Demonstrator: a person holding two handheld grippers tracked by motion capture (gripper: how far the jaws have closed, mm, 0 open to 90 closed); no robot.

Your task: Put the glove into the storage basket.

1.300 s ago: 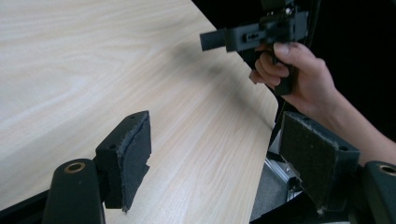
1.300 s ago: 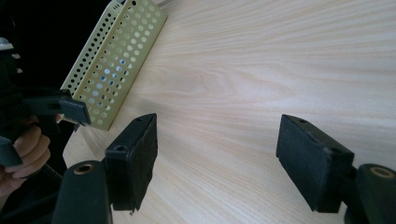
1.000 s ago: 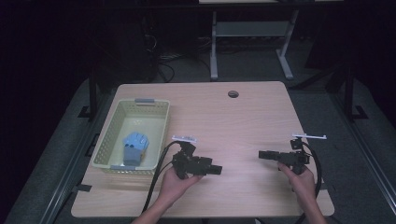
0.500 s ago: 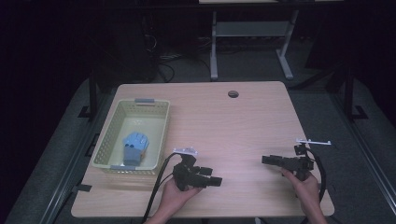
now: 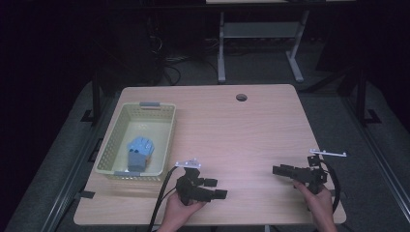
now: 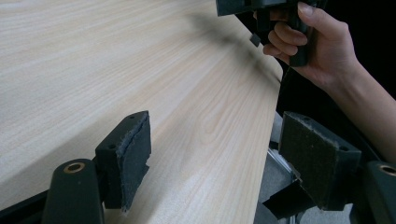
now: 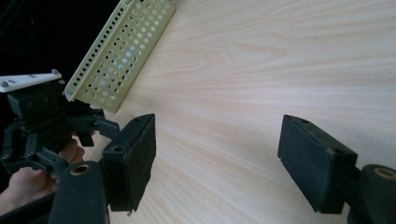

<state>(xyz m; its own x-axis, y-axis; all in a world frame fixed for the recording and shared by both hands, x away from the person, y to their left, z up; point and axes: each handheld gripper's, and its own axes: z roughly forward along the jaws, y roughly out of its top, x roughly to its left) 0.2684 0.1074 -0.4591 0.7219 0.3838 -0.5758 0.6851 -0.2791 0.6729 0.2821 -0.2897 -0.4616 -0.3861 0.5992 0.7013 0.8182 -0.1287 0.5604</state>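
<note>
Both grippers idle near table's front edge, basket point(image 5: 112, 143) as landmark.
High view: I see the blue block point(image 5: 139, 151) inside the basket; it looks light and rigid, best pinched across its flat sides. Left gripper point(image 6: 219, 163) view: jaws spread, empty. Right gripper point(image 7: 219, 161) view: jaws spread, empty, and the basket's perforated wall.

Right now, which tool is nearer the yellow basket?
Left. The left tool sits just off the yellow basket, past its near right corner, jaws open. The right tool is open too, far across the table near its right edge.
</note>
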